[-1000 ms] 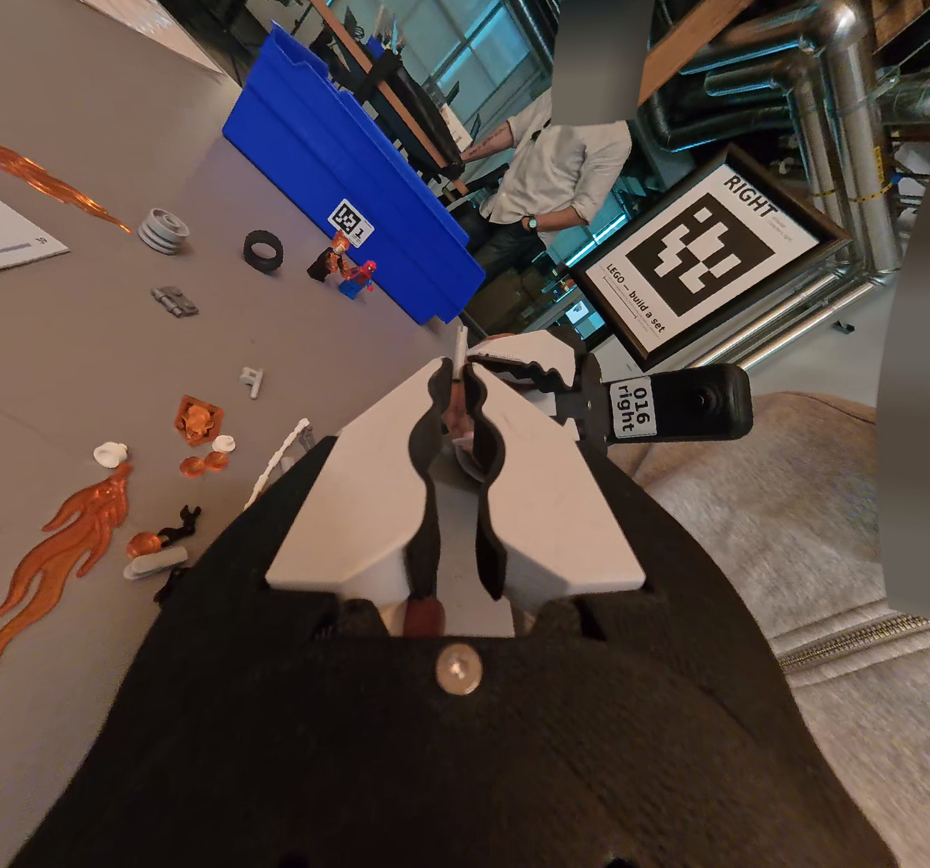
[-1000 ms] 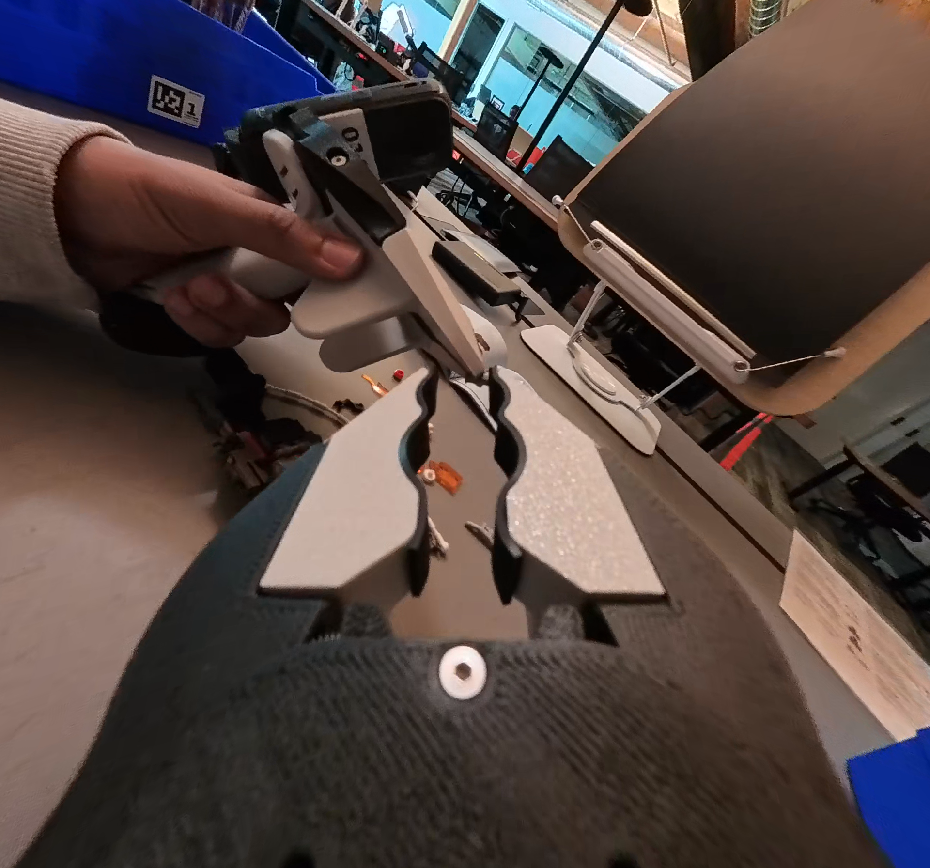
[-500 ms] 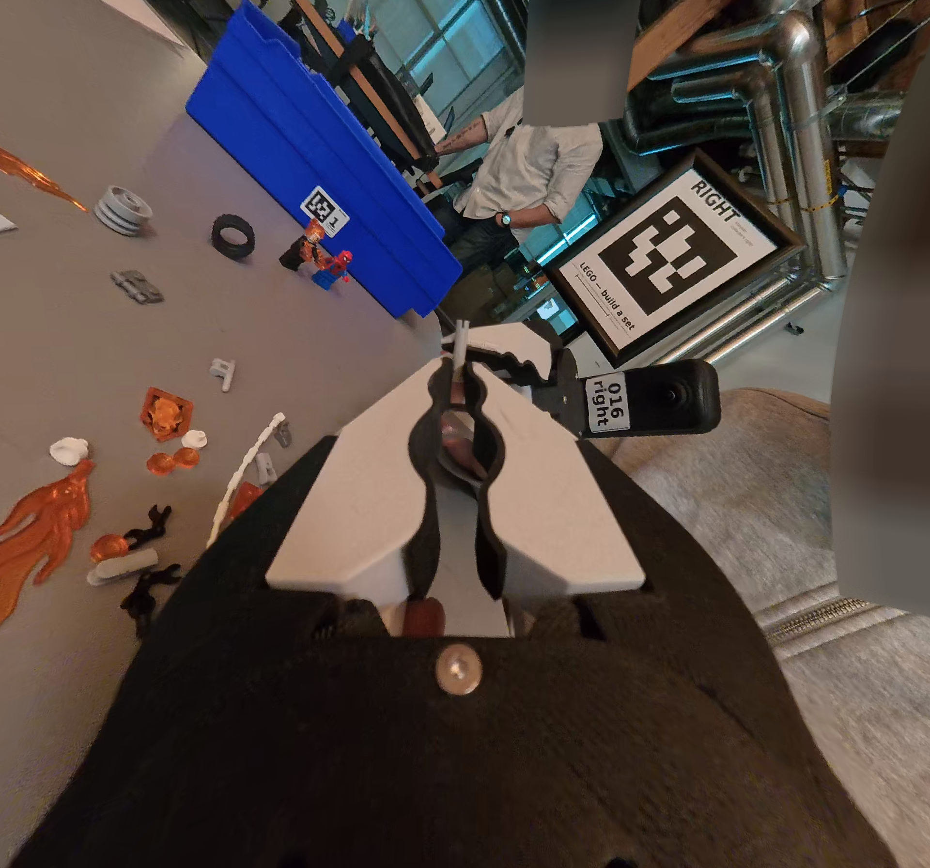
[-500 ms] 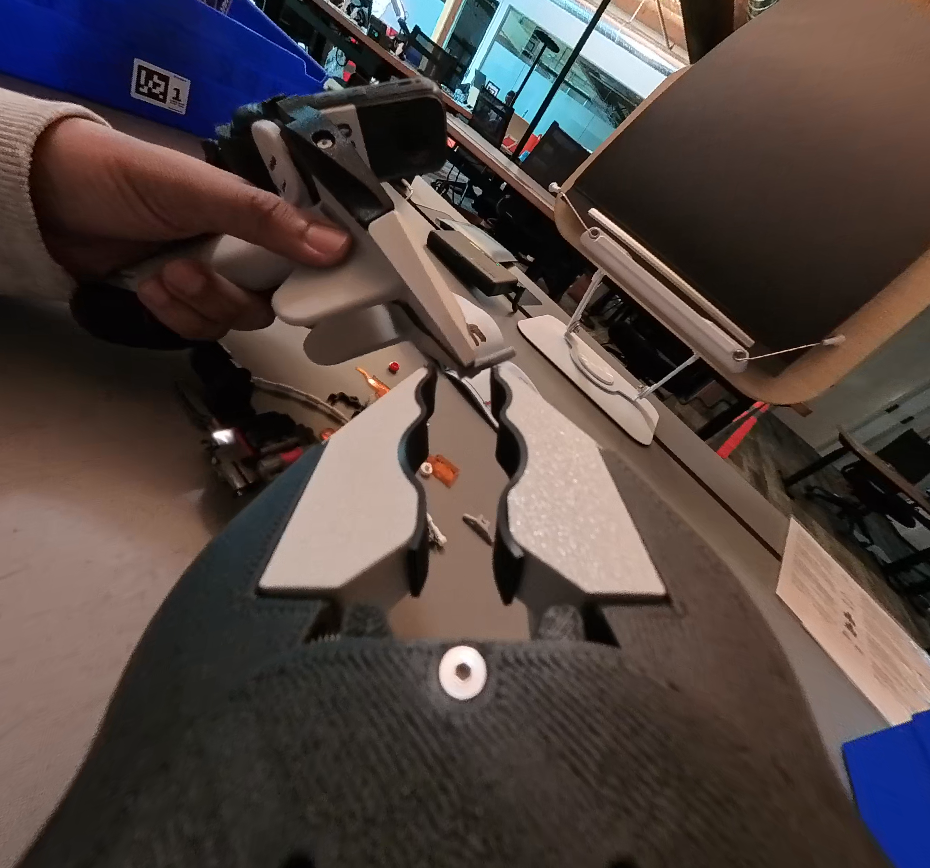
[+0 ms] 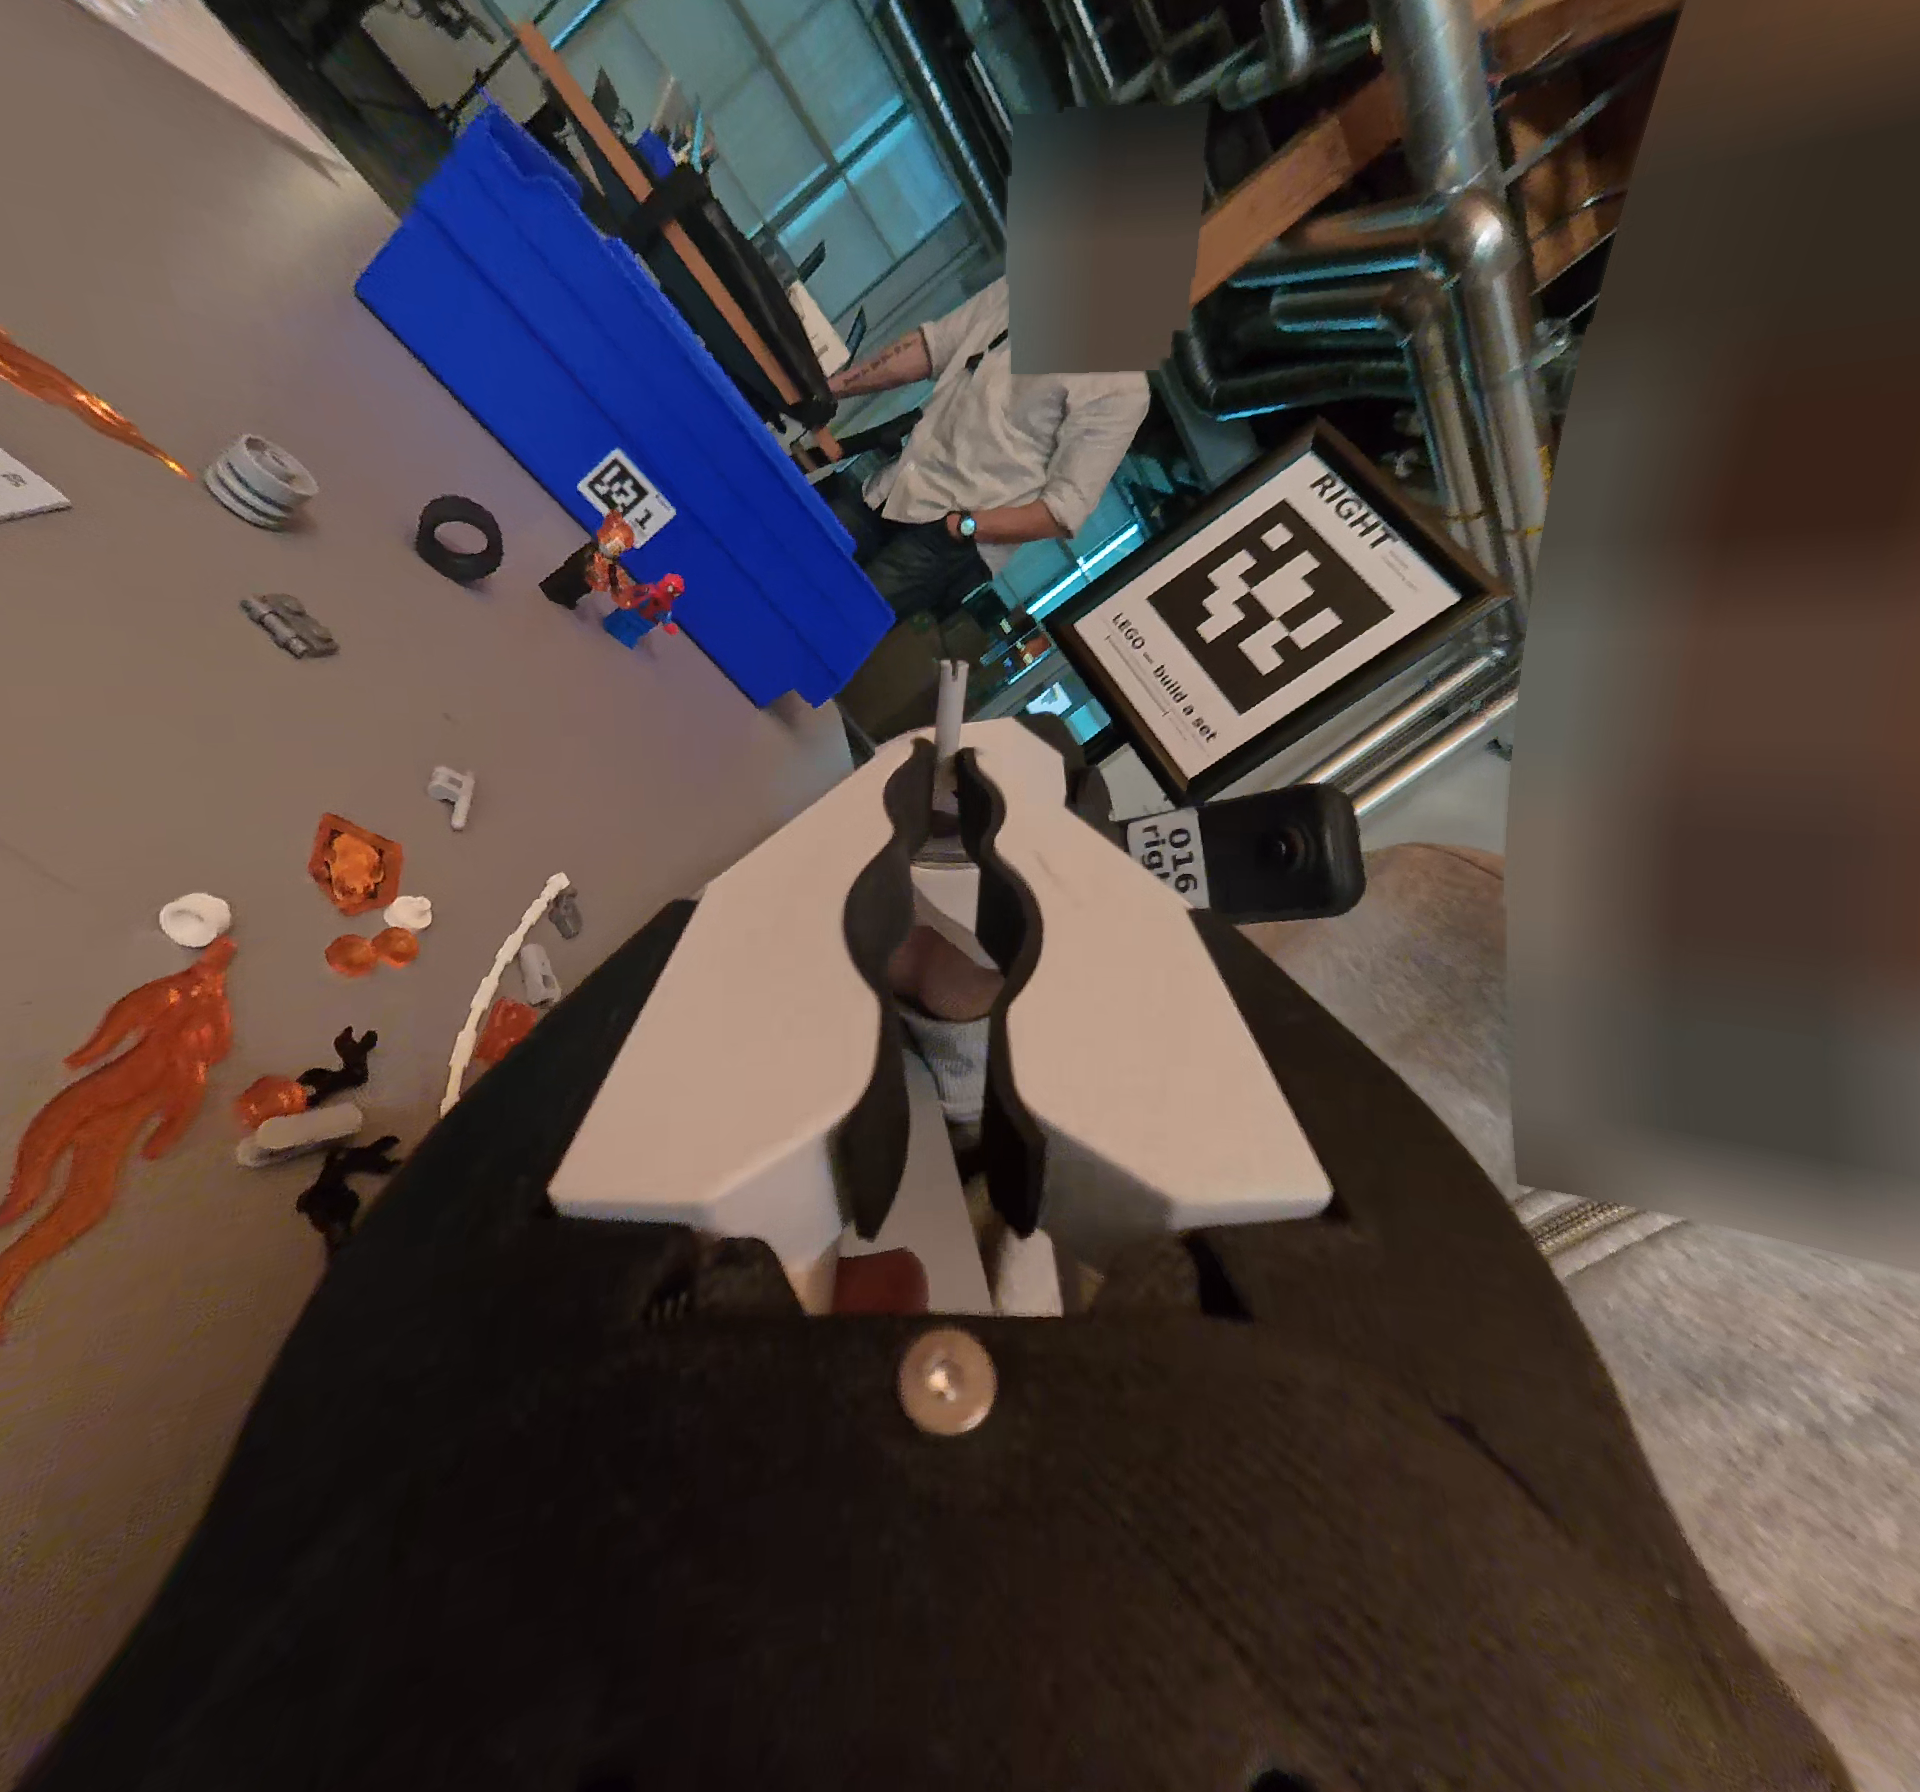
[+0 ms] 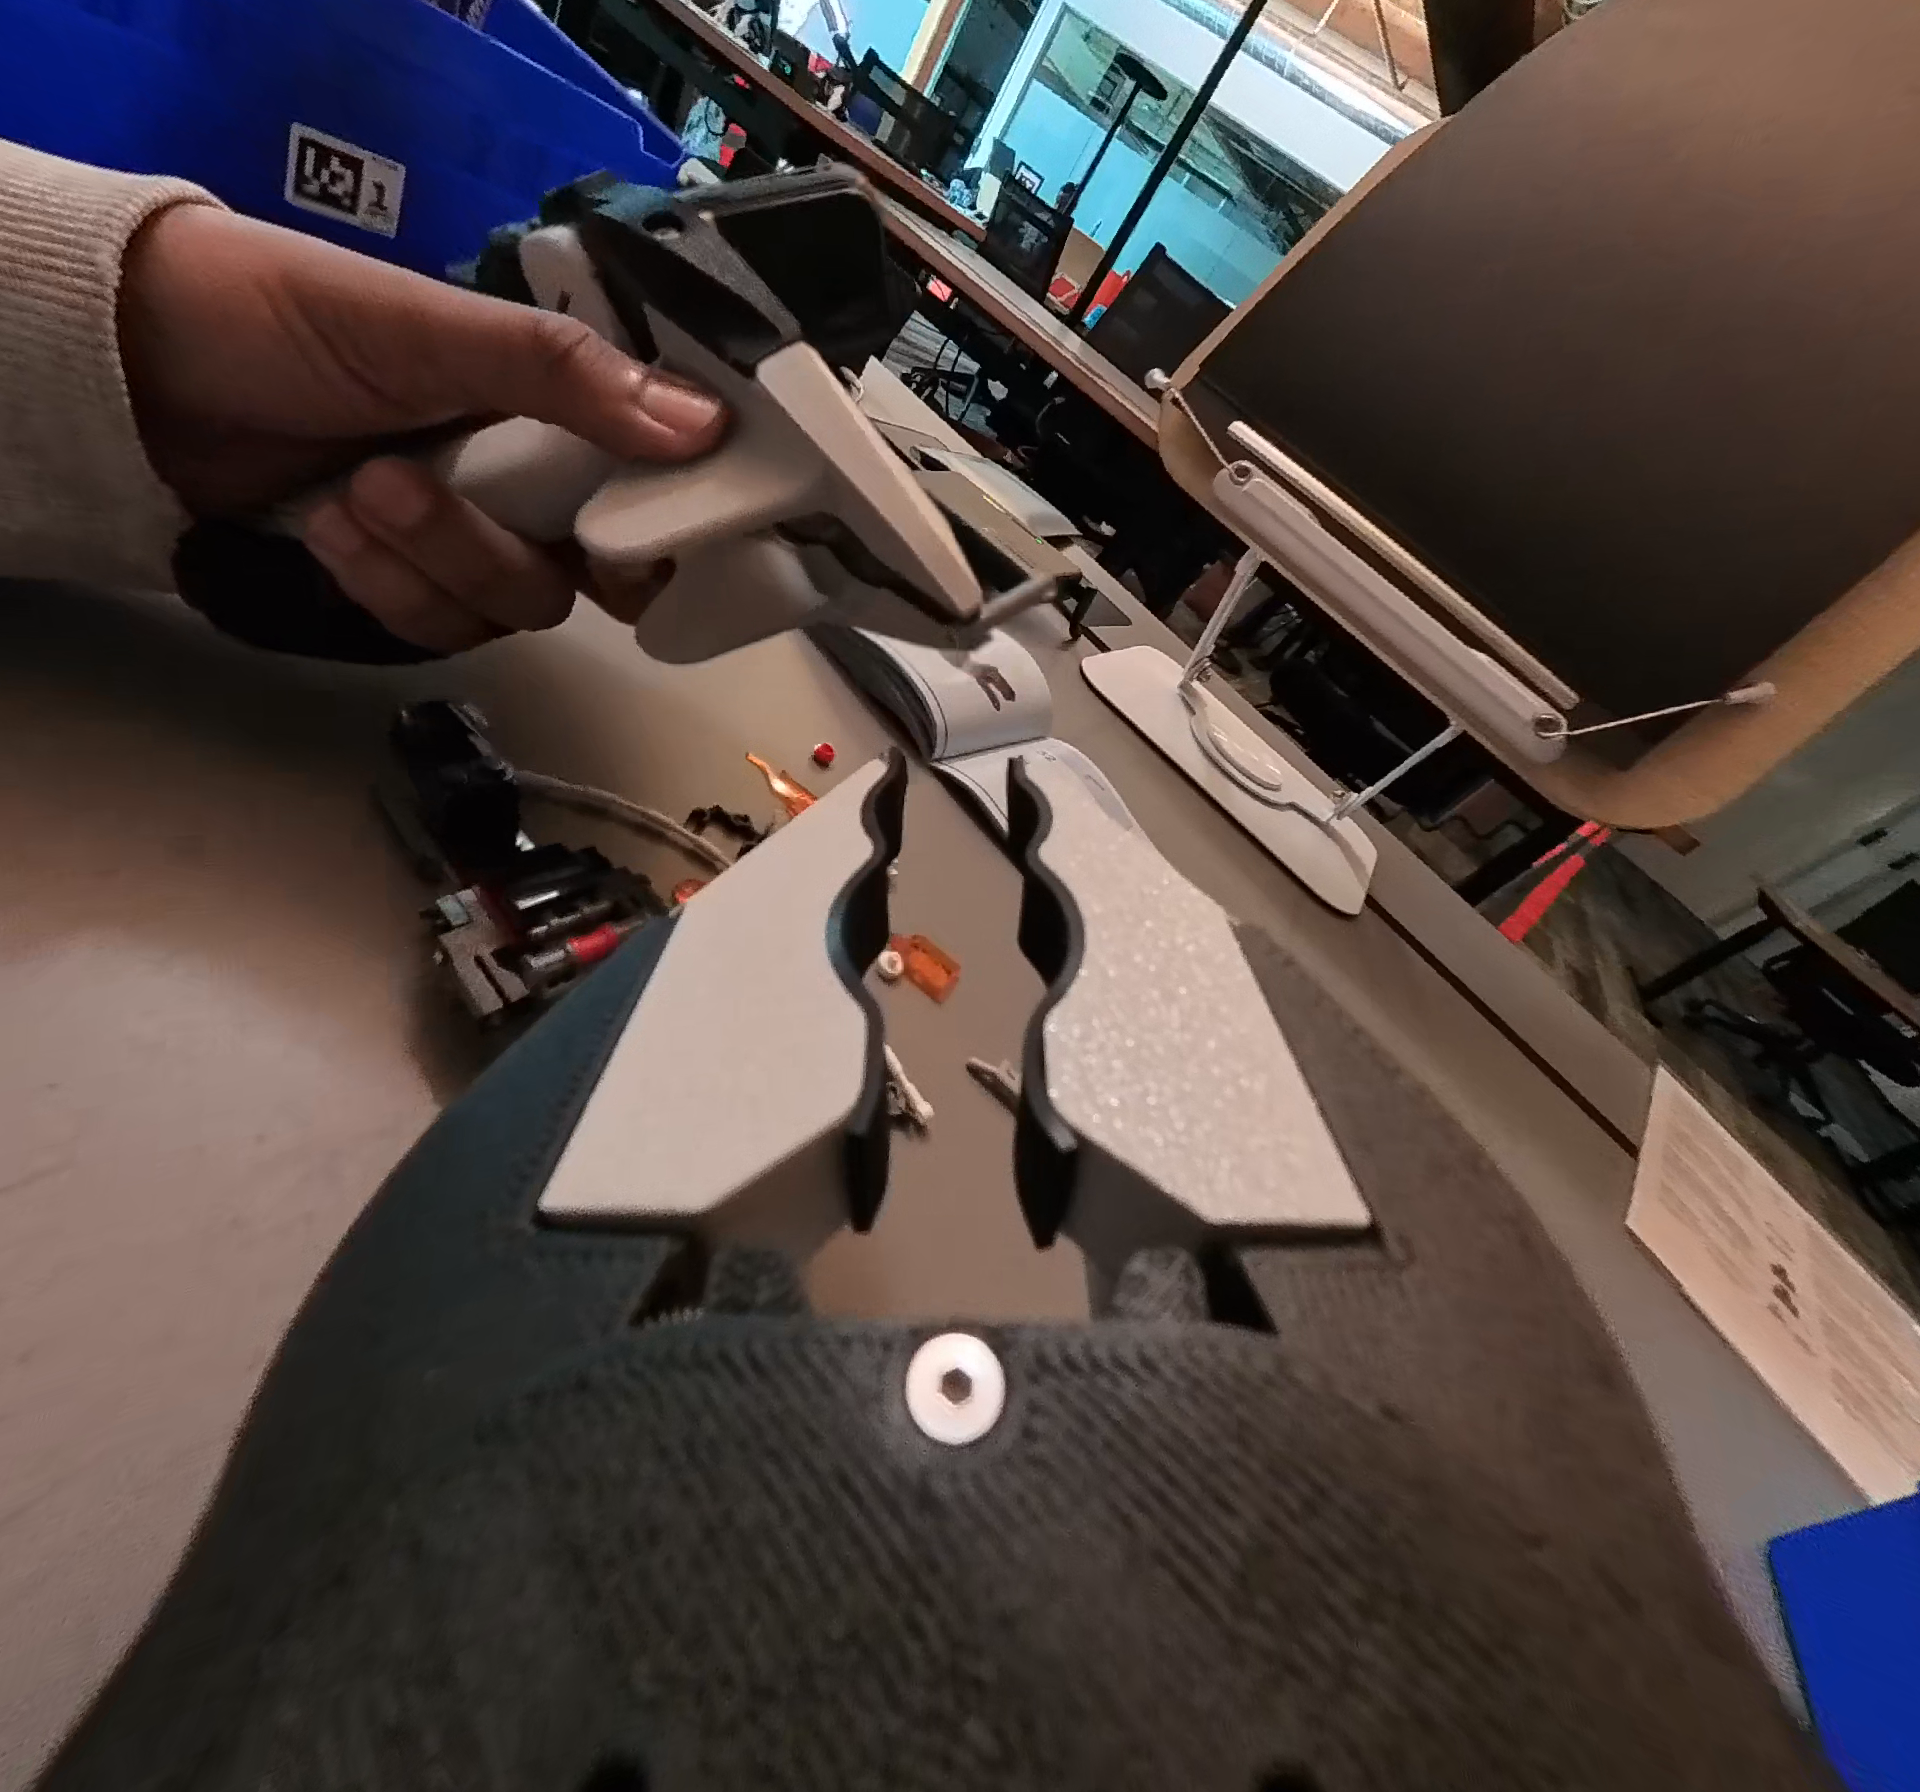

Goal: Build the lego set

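Gripping the grey pin, left gripper has drawn back.

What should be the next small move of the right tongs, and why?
Probably bring the open, empty right tongs up toward the thin grey pin: the left tongs are shut on it in the air, its tip sticking out free.

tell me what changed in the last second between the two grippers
The left gripper, seen in the right wrist view, lifted up and away from the right gripper, carrying the thin grey rod. Nothing was let go or newly grasped. The left stayed shut on the rod, the right open and empty, and the table pieces lay unmoved.
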Motion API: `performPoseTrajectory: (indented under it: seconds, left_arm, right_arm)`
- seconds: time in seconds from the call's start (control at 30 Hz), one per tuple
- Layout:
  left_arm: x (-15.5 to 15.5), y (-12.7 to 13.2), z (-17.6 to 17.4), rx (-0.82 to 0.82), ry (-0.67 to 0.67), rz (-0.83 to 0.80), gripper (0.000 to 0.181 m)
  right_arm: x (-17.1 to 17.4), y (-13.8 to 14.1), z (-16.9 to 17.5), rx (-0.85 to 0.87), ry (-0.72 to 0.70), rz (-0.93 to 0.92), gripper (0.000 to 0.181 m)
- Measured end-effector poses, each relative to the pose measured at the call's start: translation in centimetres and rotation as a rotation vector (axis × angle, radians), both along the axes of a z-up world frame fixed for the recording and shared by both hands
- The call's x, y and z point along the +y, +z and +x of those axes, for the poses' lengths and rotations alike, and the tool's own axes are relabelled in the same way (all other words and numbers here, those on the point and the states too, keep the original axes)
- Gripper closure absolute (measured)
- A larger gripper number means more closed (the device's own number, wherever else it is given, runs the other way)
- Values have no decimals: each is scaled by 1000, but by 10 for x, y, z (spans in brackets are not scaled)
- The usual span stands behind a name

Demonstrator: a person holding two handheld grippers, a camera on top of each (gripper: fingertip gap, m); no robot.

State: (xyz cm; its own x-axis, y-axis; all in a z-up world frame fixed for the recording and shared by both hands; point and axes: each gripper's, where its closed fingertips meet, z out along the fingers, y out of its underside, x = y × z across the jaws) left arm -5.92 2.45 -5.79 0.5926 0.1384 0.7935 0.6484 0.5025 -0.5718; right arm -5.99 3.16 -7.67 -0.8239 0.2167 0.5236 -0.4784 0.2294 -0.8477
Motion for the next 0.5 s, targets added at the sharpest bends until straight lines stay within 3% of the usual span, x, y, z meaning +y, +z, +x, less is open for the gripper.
performPoseTrajectory:
  seconds: [0.33,0.5]
  left_arm:
    - [-2,2,2,7,-4,21,179]
    - [2,1,3,7,-20,15,179]
  right_arm:
    - [24,18,-31,-300,-14,-184,163]
    - [21,18,-23,-344,50,-180,159]
